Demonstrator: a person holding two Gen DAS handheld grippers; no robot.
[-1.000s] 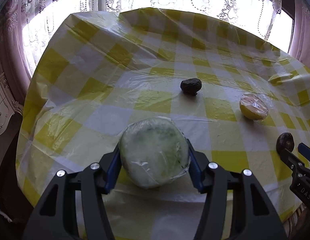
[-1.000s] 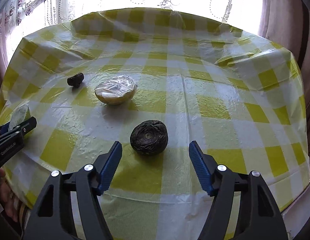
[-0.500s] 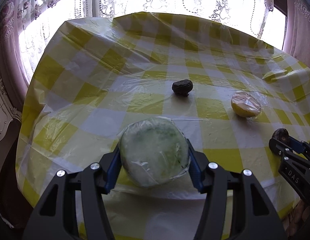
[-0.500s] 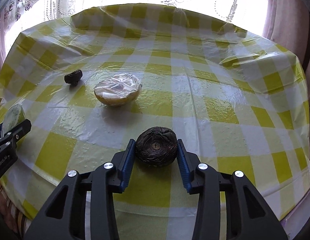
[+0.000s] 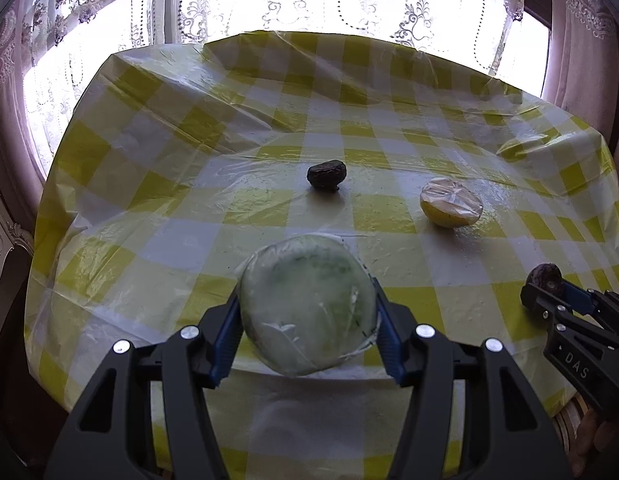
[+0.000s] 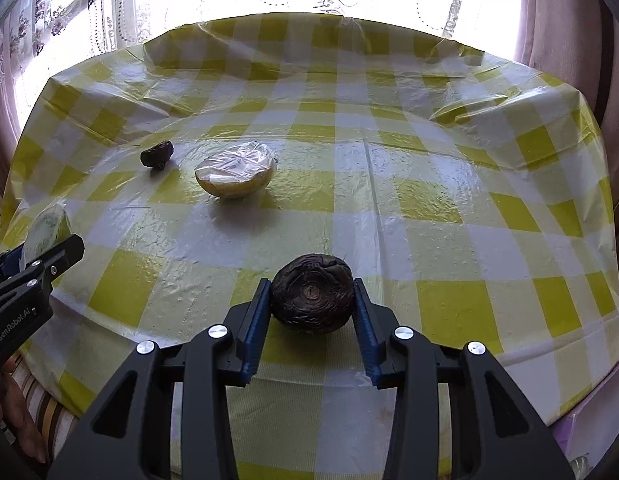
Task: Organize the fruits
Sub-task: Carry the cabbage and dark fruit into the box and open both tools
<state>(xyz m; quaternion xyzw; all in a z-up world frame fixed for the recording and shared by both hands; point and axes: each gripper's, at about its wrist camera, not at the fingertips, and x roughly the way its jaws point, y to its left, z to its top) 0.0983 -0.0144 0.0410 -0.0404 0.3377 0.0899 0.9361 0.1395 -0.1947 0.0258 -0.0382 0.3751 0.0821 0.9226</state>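
My left gripper (image 5: pixel 307 314) is shut on a plastic-wrapped pale green melon half (image 5: pixel 307 304), held above the near edge of the table; it also shows edge-on in the right wrist view (image 6: pixel 49 226). My right gripper (image 6: pixel 312 300) is shut on a dark wrinkled round fruit (image 6: pixel 312 293), lifted just over the tablecloth; this fruit shows in the left wrist view (image 5: pixel 544 278). A wrapped yellow fruit half (image 6: pixel 235 174) (image 5: pixel 450 207) and a small dark wrinkled fruit (image 6: pixel 157 154) (image 5: pixel 326 175) lie on the table.
The round table (image 6: pixel 429 184) carries a yellow-and-white checked cloth under clear plastic, with wrinkles and raised folds toward the far side. Lace curtains and bright windows stand behind it. The table edge drops off close below both grippers.
My right gripper closed on the dark round fruit and lifted it slightly. My left gripper rose with the melon half still held.
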